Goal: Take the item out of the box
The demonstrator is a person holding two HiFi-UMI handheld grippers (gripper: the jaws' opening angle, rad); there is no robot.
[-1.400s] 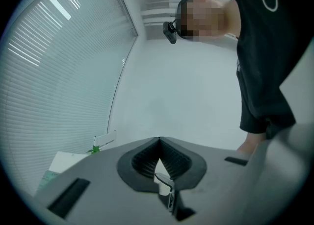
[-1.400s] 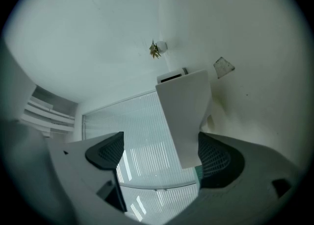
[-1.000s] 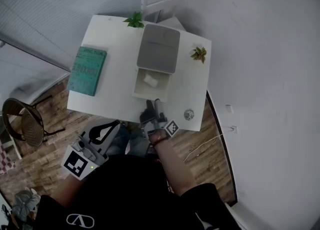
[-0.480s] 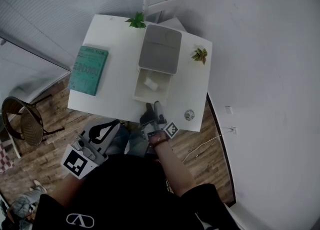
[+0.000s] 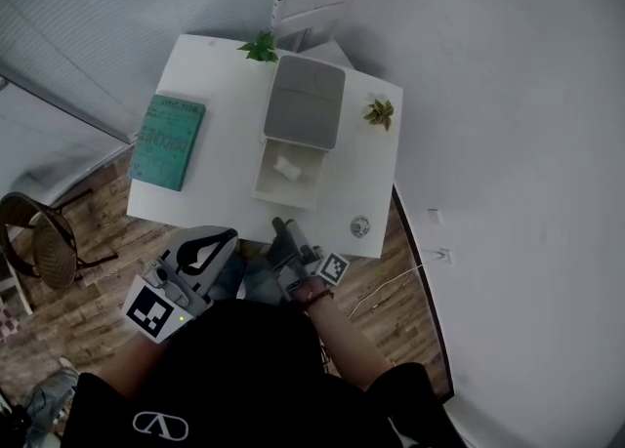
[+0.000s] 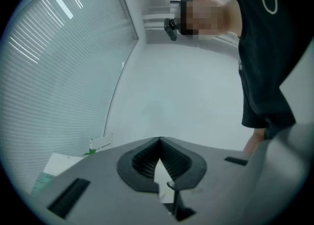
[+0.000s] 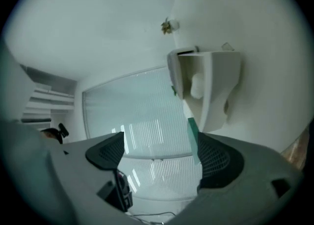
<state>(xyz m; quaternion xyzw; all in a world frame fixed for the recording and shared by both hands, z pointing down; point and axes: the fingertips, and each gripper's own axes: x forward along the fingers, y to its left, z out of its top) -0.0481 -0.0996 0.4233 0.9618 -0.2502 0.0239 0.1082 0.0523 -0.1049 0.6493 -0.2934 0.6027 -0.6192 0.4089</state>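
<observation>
Item [image 5: 288,168] lies in the open box [image 5: 284,198]; right gripper [image 5: 285,229] fingers wide by table [image 5: 220,158] edge, left gripper [image 6: 158,140] fingers together.

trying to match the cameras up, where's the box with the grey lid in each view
Head view: box, middle of the white table, open end lowest in the picture.
Left gripper view: not in it.
Right gripper view: box, upper right, turned sideways.
Shared landmark: small potted plant beside the box, in head and right gripper views.
</observation>
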